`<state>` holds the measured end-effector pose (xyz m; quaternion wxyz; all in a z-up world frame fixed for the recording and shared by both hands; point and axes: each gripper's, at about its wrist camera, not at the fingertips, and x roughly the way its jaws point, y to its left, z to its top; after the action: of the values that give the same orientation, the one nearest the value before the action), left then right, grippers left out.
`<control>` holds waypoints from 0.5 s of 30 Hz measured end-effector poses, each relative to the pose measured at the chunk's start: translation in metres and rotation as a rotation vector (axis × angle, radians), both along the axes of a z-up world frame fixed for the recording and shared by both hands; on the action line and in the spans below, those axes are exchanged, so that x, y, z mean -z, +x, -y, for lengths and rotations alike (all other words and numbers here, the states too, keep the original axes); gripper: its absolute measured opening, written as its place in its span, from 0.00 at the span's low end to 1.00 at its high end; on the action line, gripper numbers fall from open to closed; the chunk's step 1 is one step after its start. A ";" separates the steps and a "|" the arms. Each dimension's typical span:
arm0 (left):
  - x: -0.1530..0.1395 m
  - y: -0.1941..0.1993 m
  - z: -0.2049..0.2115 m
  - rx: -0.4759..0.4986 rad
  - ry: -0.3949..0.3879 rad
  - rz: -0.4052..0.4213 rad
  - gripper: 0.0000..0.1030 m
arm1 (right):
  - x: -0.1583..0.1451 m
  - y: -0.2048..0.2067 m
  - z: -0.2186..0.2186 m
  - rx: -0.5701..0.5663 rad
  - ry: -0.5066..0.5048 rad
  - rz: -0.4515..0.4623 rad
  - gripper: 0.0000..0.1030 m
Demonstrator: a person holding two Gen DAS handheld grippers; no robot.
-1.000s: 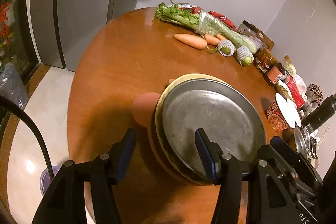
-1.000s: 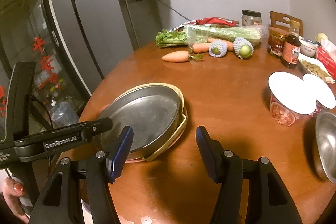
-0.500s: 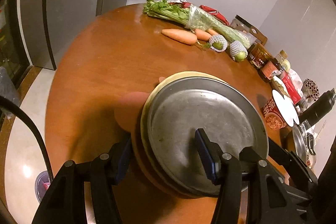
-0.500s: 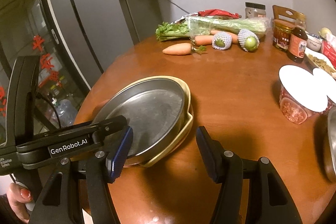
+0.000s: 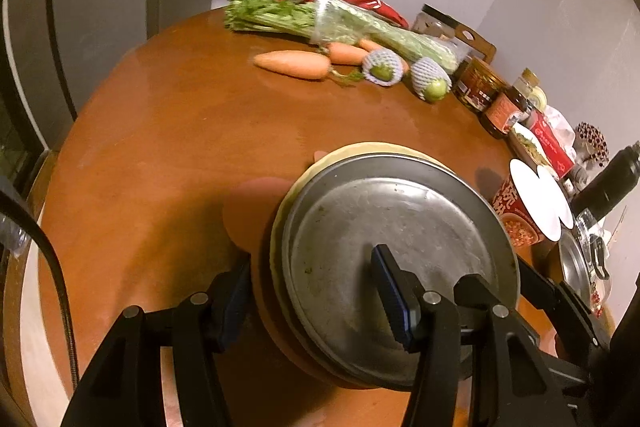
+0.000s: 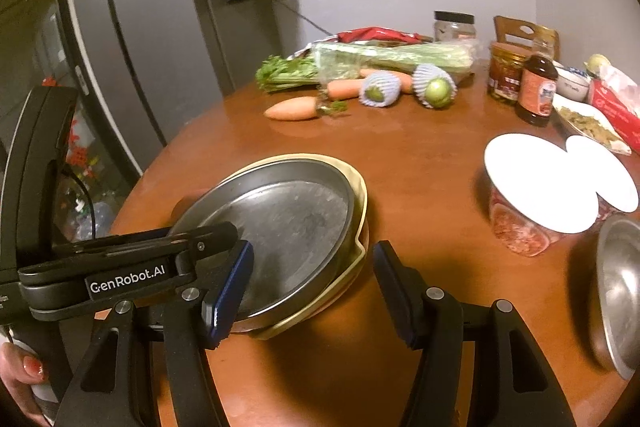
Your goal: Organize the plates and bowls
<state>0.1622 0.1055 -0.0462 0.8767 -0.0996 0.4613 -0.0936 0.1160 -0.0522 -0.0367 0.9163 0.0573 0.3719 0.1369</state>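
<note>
**Steel plate tops a stack caught between the left jaws**

Steel, dull and scuffed, the top plate (image 5: 392,247) sits on a cream plate (image 5: 372,149) and a brown-orange dish (image 5: 276,331). Together they form a stack near the front edge of a round wooden table (image 5: 180,147). The left gripper (image 5: 310,267) stands astride the stack's rim, with one finger over the steel plate and the other outside the lowest dish. Its jaws are parted and show no clear clamp on the stack. The right gripper (image 6: 314,247) points at the near side of the stack with its jaws spread and nothing held between them. From the right wrist camera the stack appears tilted, and a hand (image 6: 24,375) can be seen on the left tool's handle. A second steel dish (image 6: 620,291) lies at the table's right edge, beside a lidded noodle cup (image 6: 536,195). Carrots (image 5: 292,65) and wrapped celery (image 5: 360,27) lie well apart from the stack, at the far side.
</note>
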 end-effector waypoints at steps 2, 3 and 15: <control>0.000 0.004 0.008 0.011 0.005 0.000 0.56 | 0.001 0.002 0.008 0.016 0.004 -0.002 0.62; 0.000 0.005 0.011 0.013 0.007 0.001 0.56 | 0.002 0.003 0.013 0.026 0.004 -0.002 0.62; -0.001 0.009 0.020 -0.009 0.048 0.008 0.56 | 0.003 0.009 0.026 0.028 0.017 0.010 0.62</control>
<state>0.1715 0.0851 -0.0452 0.8810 -0.0802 0.4596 -0.0790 0.1246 -0.0779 -0.0401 0.9196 0.0697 0.3651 0.1275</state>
